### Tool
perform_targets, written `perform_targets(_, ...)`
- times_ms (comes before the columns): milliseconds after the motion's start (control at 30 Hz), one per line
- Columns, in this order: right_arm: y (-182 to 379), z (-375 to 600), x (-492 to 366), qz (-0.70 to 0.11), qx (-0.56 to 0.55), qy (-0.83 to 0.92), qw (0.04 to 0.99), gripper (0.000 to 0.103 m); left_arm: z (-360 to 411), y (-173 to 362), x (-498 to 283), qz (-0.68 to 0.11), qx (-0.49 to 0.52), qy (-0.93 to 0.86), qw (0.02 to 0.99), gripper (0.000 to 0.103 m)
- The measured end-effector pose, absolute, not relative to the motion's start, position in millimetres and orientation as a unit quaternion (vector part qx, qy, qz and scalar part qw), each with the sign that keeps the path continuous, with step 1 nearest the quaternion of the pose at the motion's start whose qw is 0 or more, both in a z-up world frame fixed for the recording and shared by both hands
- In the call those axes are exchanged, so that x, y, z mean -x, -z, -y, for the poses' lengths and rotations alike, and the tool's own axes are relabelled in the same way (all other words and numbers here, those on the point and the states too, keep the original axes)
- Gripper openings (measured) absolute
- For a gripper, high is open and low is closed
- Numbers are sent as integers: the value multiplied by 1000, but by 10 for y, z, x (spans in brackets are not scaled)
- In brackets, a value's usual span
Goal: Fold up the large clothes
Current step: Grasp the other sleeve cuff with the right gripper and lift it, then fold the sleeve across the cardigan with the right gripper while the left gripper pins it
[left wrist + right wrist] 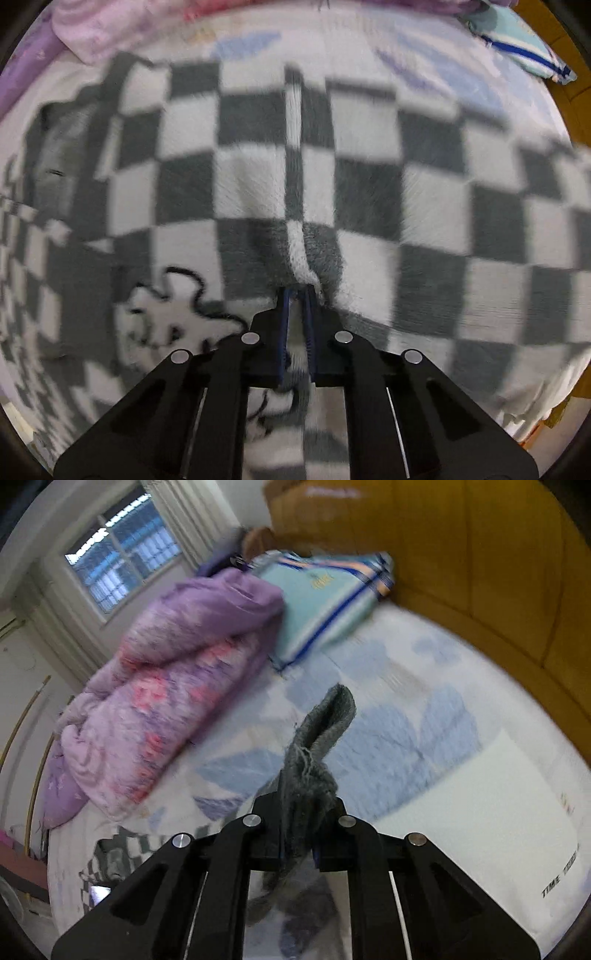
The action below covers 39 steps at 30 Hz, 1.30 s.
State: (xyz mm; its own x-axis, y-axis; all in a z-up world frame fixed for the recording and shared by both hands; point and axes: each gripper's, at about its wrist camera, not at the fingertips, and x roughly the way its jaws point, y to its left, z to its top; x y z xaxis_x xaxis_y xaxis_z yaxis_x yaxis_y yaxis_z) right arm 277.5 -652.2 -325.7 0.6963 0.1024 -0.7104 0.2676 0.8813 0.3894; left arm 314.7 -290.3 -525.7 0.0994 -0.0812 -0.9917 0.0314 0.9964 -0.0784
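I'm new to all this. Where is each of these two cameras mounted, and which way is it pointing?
Left wrist: sits on the left gripper, looking along its fingers down onto the checkered garment pinched between them; only the black gripper frame shows.
Right wrist: sits on the right gripper, facing across the bed toward the purple quilt, window and wooden headboard; its fingers clamp a grey edge of fabric.
Shared: bed sheet, quilt, striped pillow, checkered garment.

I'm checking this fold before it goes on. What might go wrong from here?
The right gripper pinches only a narrow grey edge of the checkered garment; frayed threads show there, so it may slip or snag. The left gripper also bites just a thin ridge. The purple quilt lies nearby and might get dragged.
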Motion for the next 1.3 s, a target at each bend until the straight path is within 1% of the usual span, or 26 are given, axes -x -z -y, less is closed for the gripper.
perform_targets(100, 2935, 6210, -2866, -368, -220, 13, 903, 9, 2916, 5292, -3124, -654, 9, 45, 755, 8)
perform_targets(200, 2656, 5796, -2921, -347, -219, -28, 912, 9, 2858, 5313, -3110, -648, 28, 47, 760, 8)
perform_targets(367, 2423, 4938, -3043, -339, -206, -99, 913, 9, 2796, 5289, -3150, -656, 35, 63, 751, 8)
perform_targets(433, 2414, 4564, -3092, -351, -198, -117, 908, 9, 2655, 5168, -3199, -665, 66, 89, 738, 9)
perform_targets(500, 2433, 4234, -3108, -356, -194, -137, 904, 9, 2382, 4900, -3199, -646, 78, 111, 751, 9)
perform_targets(667, 2658, 3293, -3179, -395, -190, -175, 882, 9, 1378, 4363, -3087, -623, 118, 80, 769, 9)
perform_targets(800, 2950, 2502, -3207, -424, -194, -207, 860, 9, 589, 4109, -2958, -615, 111, 35, 780, 9)
perform_targets(900, 3223, 1820, -3197, -451, -182, -224, 845, 9, 170, 4005, -2849, -615, 112, -2, 780, 9)
perform_targets(1067, 3582, 965, -3217, -493, -153, -230, 825, 9, -708, 3893, -2621, -598, 123, -58, 790, 9)
perform_targets(1233, 4003, 380, -3112, -541, -127, -239, 797, 10, -1163, 4020, -2432, -596, 142, -83, 786, 9)
perform_targets(1267, 4088, 306, -3106, -552, -124, -250, 786, 17, -1208, 4067, -2408, -600, 142, -87, 783, 9)
perform_targets(1300, 4193, 241, -3101, -569, -124, -265, 768, 30, -1242, 4136, -2383, -606, 144, -91, 777, 9)
